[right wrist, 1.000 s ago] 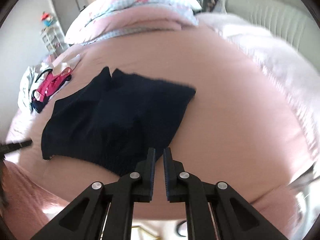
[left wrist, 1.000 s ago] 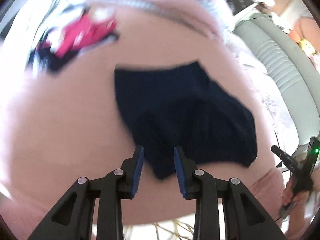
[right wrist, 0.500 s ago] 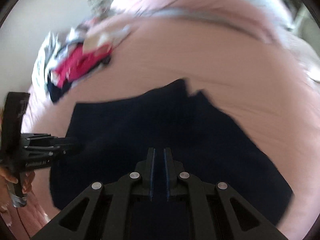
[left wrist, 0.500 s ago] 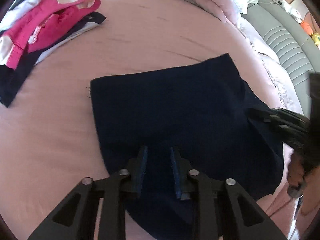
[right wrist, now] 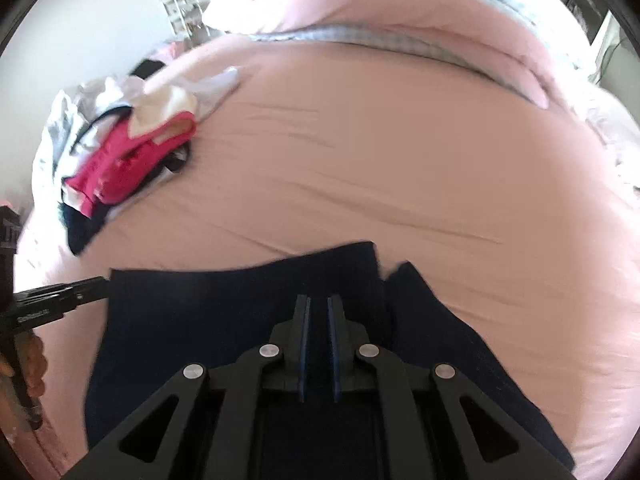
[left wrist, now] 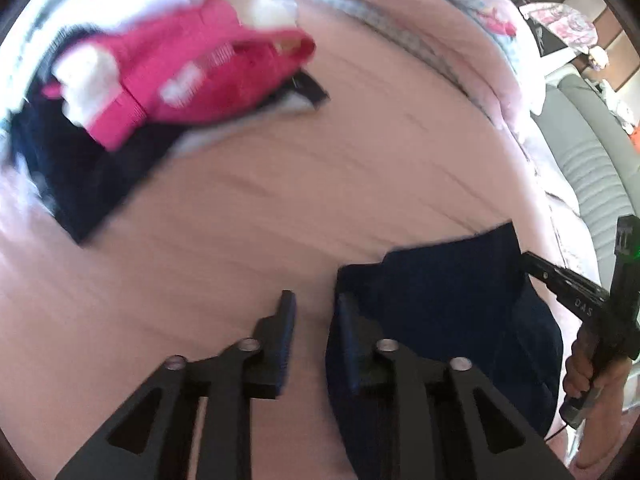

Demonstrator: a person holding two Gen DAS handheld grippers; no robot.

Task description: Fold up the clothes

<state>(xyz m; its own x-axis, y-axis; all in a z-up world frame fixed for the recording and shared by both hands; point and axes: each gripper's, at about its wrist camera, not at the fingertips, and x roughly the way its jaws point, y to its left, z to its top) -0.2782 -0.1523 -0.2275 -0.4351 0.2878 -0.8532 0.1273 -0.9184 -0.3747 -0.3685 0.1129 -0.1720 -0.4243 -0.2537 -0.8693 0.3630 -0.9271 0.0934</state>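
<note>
A dark navy garment (left wrist: 440,312) (right wrist: 240,320) lies flat on the pink bed sheet (left wrist: 320,184). My left gripper (left wrist: 316,308) hangs over its left corner with the jaws opening. One finger is over the sheet and the other over the cloth's edge, and only sheet shows between them. In the right wrist view the left gripper (right wrist: 80,290) reaches that corner from the side. My right gripper (right wrist: 318,308) is shut, with just a thin slit between its pads, pointing down over the garment's middle near its far edge. It also shows at the garment's right side (left wrist: 560,280).
A loose pile of clothes with a bright pink piece (left wrist: 192,76) (right wrist: 128,164) lies at the far left of the bed. A folded duvet and pillows (right wrist: 400,20) run along the back. A grey padded surface (left wrist: 592,160) lies to the right.
The left gripper slid from over the garment's middle to its left corner, and its jaws narrowed and then widened again. The right gripper moved in over the garment and stayed shut.
</note>
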